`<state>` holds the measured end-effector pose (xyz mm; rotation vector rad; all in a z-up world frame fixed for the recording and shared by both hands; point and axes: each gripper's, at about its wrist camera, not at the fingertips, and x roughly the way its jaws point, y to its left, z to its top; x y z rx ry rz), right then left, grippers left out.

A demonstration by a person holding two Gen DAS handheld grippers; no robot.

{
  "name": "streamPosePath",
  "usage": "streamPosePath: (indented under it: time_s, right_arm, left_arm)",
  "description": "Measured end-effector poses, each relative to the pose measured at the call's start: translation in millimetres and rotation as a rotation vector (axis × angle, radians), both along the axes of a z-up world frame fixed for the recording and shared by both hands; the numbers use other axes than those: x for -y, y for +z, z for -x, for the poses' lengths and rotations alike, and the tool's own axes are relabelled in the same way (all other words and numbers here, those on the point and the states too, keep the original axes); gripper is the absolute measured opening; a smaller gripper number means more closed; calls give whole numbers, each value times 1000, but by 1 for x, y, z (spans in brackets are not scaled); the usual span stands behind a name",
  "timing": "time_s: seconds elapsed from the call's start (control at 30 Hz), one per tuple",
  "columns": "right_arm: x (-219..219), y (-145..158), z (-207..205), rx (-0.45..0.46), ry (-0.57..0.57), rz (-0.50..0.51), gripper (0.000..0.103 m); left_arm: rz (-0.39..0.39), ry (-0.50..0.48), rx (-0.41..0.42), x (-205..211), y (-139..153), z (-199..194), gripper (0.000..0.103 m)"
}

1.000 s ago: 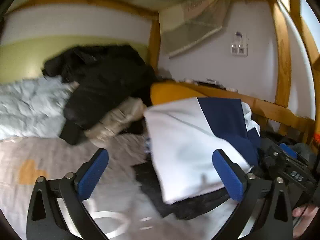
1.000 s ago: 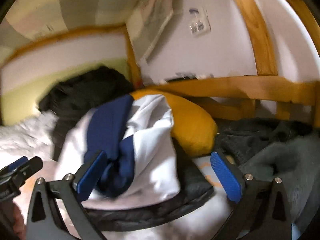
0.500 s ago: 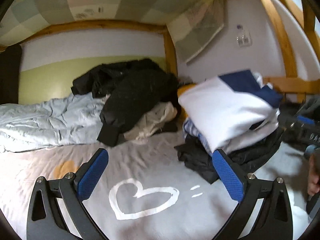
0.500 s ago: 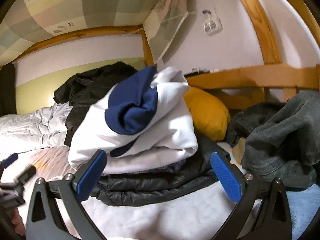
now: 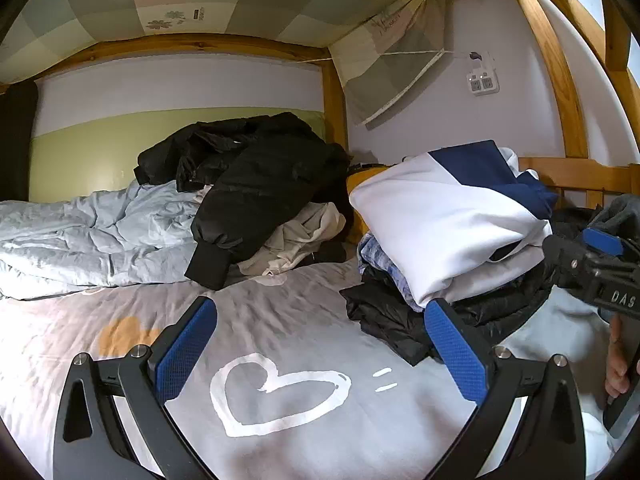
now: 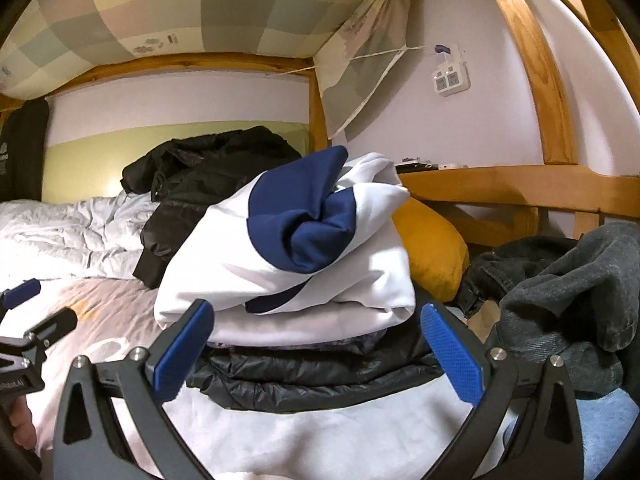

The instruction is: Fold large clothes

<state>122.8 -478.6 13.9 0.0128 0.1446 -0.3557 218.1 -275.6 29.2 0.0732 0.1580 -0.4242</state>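
Grippers, left [image 5: 320, 352] and right [image 6: 316, 352], both spread empty, backed off folded white-and-navy sweatshirt [image 6: 288, 248] stacked atop black puffer jacket [image 6: 320, 372]; fold done.

A bedroom: wooden bunk bed [image 5: 568, 172], rumpled duvet [image 5: 92, 236], heaped clothes [image 5: 260, 176].

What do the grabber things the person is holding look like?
Each gripper, left and right, is a black metal frame with triangle cut-outs and silver screws. The two fingers carry bright blue bumpy pads. The right one's side shows white letters, "DAS".
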Motion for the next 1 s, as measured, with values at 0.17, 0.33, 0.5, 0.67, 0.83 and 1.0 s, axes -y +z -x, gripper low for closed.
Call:
streamPosePath:
  time_s: [0.17, 0.33, 0.5, 0.67, 0.83, 1.0]
  right_arm:
    - [-9, -2, -3, -22, 30, 35, 103]
    - [-10, -2, -5, -38, 43, 35, 103]
    - [-11, -3, -7, -47, 48, 32, 103]
    - [-15, -5, -11, -78, 62, 44, 103]
    - [-16, -5, -10, -76, 62, 46, 103]
    - [-15, -6, -9, -68, 50, 44, 103]
  left_arm:
    - [-5, 3, 4, 1, 0, 1, 103]
    - [-3, 3, 8, 1, 0, 2, 103]
    - [-9, 6, 6, 2, 0, 1, 103]
    - [11, 13, -3, -4, 0, 0, 103]
    - [14, 21, -4, -6, 0, 0, 103]
    - [23, 24, 12, -9, 1, 3, 103]
